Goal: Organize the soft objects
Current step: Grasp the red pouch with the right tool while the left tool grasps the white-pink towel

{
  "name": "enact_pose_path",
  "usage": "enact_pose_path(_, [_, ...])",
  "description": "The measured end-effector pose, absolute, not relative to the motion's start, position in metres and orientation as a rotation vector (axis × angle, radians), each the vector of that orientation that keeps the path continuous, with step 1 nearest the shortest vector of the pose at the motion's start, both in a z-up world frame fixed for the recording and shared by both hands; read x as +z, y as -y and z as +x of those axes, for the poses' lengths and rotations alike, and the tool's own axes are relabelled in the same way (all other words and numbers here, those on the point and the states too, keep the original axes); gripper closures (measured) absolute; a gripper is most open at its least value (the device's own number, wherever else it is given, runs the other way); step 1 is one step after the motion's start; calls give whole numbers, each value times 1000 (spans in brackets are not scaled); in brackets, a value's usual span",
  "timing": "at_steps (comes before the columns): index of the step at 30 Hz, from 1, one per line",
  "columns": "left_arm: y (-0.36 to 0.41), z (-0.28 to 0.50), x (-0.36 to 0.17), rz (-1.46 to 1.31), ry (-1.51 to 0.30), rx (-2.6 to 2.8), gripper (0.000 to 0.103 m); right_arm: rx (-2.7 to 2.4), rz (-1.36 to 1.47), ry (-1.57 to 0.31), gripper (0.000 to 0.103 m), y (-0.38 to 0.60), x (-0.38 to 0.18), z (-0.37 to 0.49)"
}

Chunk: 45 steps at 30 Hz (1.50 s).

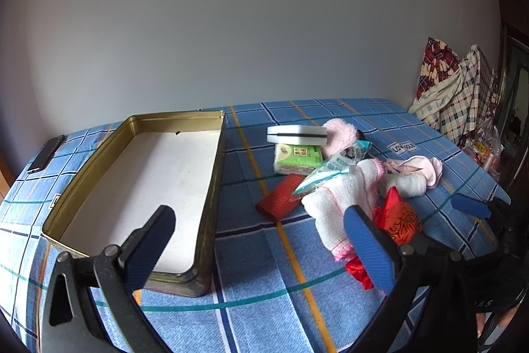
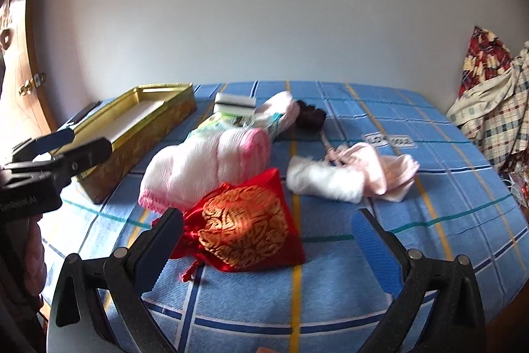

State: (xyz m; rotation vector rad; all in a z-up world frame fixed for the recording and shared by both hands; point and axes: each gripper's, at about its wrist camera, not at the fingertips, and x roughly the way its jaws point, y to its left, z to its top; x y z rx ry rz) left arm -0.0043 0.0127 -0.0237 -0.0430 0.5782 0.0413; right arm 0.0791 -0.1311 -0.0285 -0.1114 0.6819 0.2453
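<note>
Blue checked cloth covers the table against a plain pale wall, with a heap of plaid fabric at the far right edge. An open gold tin sits on the left side, its white floor bare, a dark phone beyond it. The soft things lie in a loose pile to the tin's right: a white sponge atop a green tissue pack, a flat red pouch, a white-and-pink towel, a white fluffy roll touching a pale pink cloth, and a red brocade drawstring bag nearest the camera. The right gripper hangs wide open with nothing in it, its fingers straddling the brocade bag. The left gripper is likewise spread wide and empty, near the tin's corner. The bag looks light and limp, its satin likely slippery, so pinching the gathered neck or bunching the middle seems safer than a flat edge. The towel should compress easily; a grip across its folded bulk would probably keep it from unrolling.
</note>
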Motion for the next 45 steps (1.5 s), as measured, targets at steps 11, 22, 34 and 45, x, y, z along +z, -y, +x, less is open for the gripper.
enact_pose_path(11, [-8,7,-34,-37,-618,15,0,249,-125,-788,1,123,-53,110])
enact_pose_path(22, [15,26,-38,-5,-655,-18,0,380,-101,-784,76,128,-59,101])
enact_pose_path(34, [50,52,-44,27,-710,-64,0,298,-22,-647,79,168,-34,96])
enact_pose_path(45, [65,67,-56,15,-776,-147,76,259,18,-630,79,185,-31,98])
